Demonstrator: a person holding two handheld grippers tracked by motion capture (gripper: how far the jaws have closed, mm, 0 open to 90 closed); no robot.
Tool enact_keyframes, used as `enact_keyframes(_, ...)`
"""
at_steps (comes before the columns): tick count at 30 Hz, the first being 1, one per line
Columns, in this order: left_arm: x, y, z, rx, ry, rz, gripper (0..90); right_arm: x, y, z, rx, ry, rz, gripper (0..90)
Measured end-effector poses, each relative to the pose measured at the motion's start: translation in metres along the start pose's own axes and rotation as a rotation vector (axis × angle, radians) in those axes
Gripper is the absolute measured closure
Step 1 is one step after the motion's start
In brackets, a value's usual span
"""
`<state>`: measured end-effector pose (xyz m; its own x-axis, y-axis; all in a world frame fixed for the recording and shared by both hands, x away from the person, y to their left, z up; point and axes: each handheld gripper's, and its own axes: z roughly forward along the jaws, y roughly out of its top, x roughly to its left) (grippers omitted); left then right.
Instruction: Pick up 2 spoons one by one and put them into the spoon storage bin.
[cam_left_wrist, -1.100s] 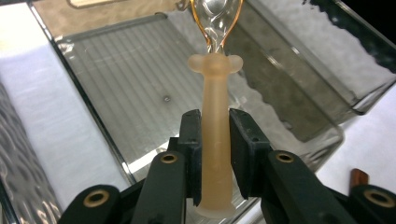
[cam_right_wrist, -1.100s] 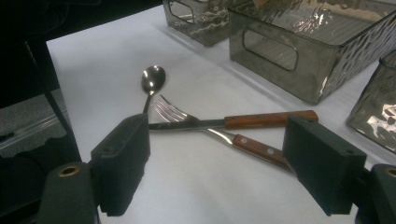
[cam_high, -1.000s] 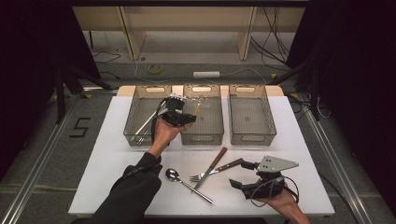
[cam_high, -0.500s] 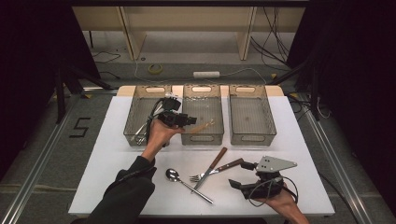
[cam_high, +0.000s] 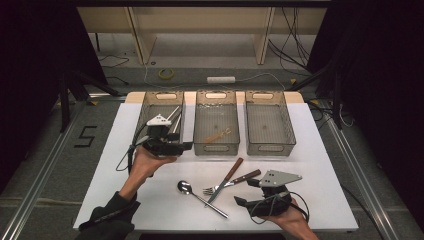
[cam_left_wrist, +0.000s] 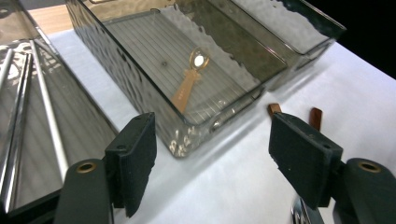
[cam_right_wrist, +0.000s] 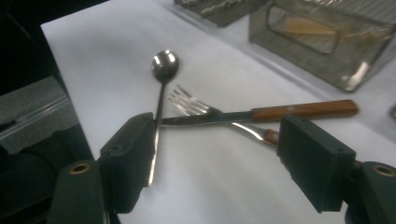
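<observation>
Left claw (cam_high: 186, 145) empty with jaws apart, just been opening, positioned at the near end of the left bin (cam_high: 160, 120) beside the middle bin (cam_high: 216, 122) holding a wooden utensil (cam_left_wrist: 188, 83). Right claw (cam_right_wrist: 217, 158) also empty, jaws apart and just been closing slightly, aimed at the crossed knife (cam_right_wrist: 261, 114) and fork (cam_right_wrist: 201, 108) lying beside the spoon (cam_right_wrist: 162, 79) on the table (cam_high: 320, 170).
</observation>
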<state>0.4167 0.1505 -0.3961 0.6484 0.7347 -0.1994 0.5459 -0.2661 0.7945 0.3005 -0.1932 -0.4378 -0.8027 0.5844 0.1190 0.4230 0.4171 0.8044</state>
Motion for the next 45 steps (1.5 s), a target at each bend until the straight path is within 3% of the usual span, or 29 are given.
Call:
enact_keyframes(2, -0.005, -0.006, -0.008, -0.012, 0.009, 0.031, 29.0, 0.006, 0.002, 0.007, 0.015, 0.016, -0.005, 31.1)
enact_keyframes(5, -0.01, -0.015, -0.017, -0.039, -0.009, 0.038, 27.8, 0.014, 0.004, 0.015, 0.038, 0.035, -0.017, 32.5)
enact_keyframes(8, -0.014, -0.025, -0.025, -0.059, 0.0, 0.056, 26.4, 0.02, 0.006, 0.022, 0.056, 0.045, -0.027, 34.3)
enact_keyframes(15, -0.017, -0.048, -0.041, -0.124, -0.005, 0.038, 25.0, 0.031, 0.006, 0.039, 0.122, 0.053, -0.056, 38.7)
enact_keyframes(20, -0.016, -0.06, -0.045, -0.112, -0.001, 0.042, 23.0, 0.037, 0.005, 0.05, 0.163, 0.051, -0.071, 42.9)
enact_keyframes(24, -0.016, -0.066, -0.049, -0.137, -0.022, 0.006, 23.0, 0.039, 0.004, 0.055, 0.181, 0.059, -0.075, 47.3)
enact_keyframes(30, -0.02, -0.073, -0.051, -0.144, -0.036, -0.003, 23.0, 0.04, 0.004, 0.063, 0.219, 0.055, -0.075, 55.6)
enact_keyframes(45, -0.026, -0.081, -0.059, -0.172, -0.022, -0.006, 22.2, 0.043, 0.001, 0.079, 0.273, 0.059, -0.097, 70.5)
